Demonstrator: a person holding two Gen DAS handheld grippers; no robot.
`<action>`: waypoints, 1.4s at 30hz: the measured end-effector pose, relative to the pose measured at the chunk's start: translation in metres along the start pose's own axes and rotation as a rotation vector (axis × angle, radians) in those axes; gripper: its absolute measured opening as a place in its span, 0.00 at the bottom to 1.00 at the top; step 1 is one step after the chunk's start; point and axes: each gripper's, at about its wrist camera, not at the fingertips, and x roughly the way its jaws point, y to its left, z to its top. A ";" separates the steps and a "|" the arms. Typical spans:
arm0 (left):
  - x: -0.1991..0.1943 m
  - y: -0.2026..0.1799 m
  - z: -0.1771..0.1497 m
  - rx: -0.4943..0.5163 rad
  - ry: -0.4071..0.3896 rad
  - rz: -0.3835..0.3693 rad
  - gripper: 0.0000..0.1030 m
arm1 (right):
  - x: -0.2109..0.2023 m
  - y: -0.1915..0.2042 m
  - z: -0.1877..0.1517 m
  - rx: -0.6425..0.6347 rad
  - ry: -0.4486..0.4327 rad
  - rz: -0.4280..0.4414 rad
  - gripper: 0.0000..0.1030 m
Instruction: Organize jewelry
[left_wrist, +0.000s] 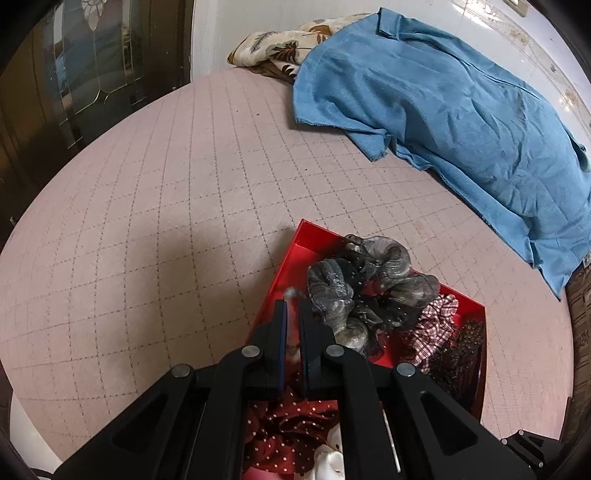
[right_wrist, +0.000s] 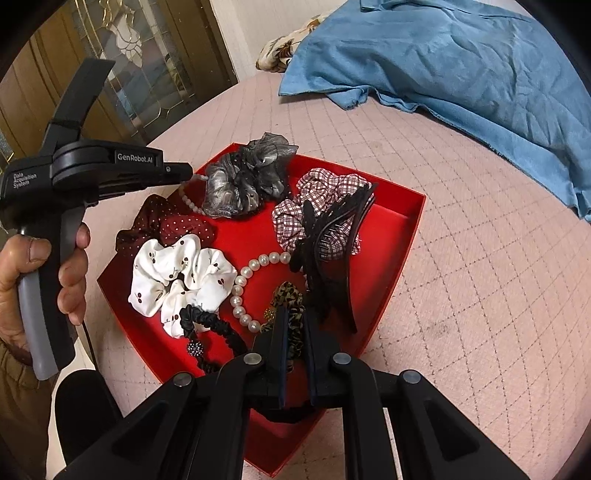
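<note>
A red tray (right_wrist: 406, 229) on the pink quilted surface holds several hair pieces. Among them are a grey organza scrunchie (right_wrist: 243, 181), a checked scrunchie (right_wrist: 321, 206), a black hair claw (right_wrist: 332, 251), a white cherry-print scrunchie (right_wrist: 181, 273) and a ring of large pearls (right_wrist: 243, 288). My left gripper (right_wrist: 186, 172) hangs over the tray's far left corner, shut on the end of a small-pearl strand (right_wrist: 188, 201) that droops into the tray. In the left wrist view the left gripper (left_wrist: 293, 306) shows pale beads (left_wrist: 291, 293) between its tips. My right gripper (right_wrist: 293, 314) is shut on a leopard-print scrunchie (right_wrist: 291, 321) at the tray's near side.
A blue cloth (right_wrist: 461, 55) lies across the far right of the surface, with a floral cloth (right_wrist: 280, 55) behind it. A dark glazed door (right_wrist: 147, 55) stands at the far left. A person's hand (right_wrist: 70, 266) grips the left gripper's handle.
</note>
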 end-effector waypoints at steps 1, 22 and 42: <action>-0.003 -0.002 -0.001 0.004 -0.004 -0.001 0.05 | -0.001 0.000 0.000 -0.002 -0.001 0.001 0.09; -0.105 -0.029 -0.033 0.058 -0.209 0.095 0.59 | -0.043 0.013 -0.014 -0.023 -0.068 -0.012 0.50; -0.175 -0.052 -0.087 0.048 -0.358 0.182 0.75 | -0.087 0.009 -0.052 0.014 -0.102 -0.053 0.60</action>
